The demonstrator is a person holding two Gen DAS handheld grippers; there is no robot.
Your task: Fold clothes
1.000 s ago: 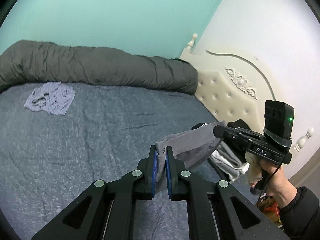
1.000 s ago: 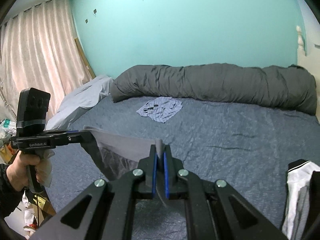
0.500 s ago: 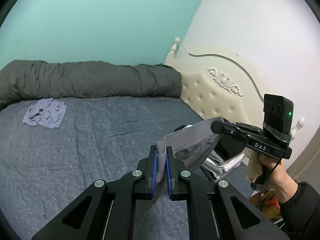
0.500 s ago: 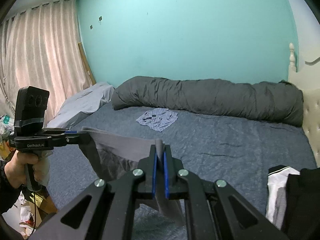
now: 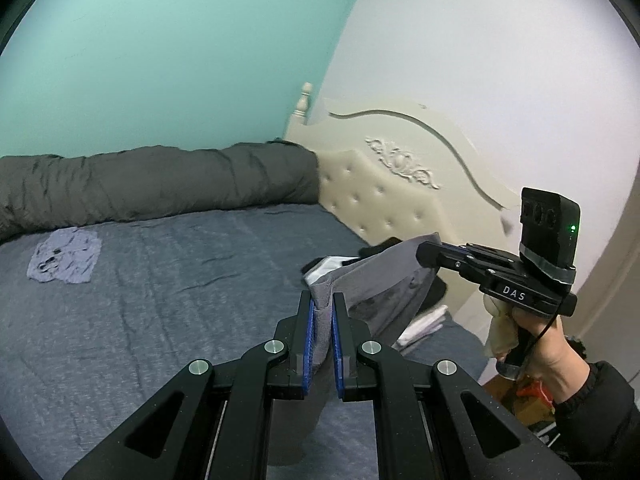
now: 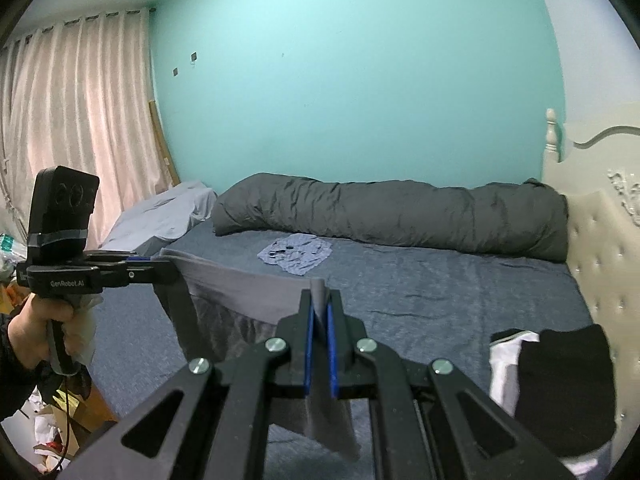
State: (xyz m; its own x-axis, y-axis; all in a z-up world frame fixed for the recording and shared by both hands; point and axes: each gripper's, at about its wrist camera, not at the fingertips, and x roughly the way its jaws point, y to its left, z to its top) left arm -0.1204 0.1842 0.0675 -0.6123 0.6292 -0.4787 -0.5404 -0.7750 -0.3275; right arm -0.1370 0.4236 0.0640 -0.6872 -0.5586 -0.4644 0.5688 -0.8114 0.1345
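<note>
The left hand-held gripper and right hand-held gripper each clench an edge of the grey garment, stretched between them above the bed at frame centre. Folded clothes lie lower right, a blue cloth beyond.

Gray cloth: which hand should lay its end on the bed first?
Probably neither. The left tool and right tool both pinch the gray cloth, stretched between them above the bed, so lowering both together looks best.
</note>
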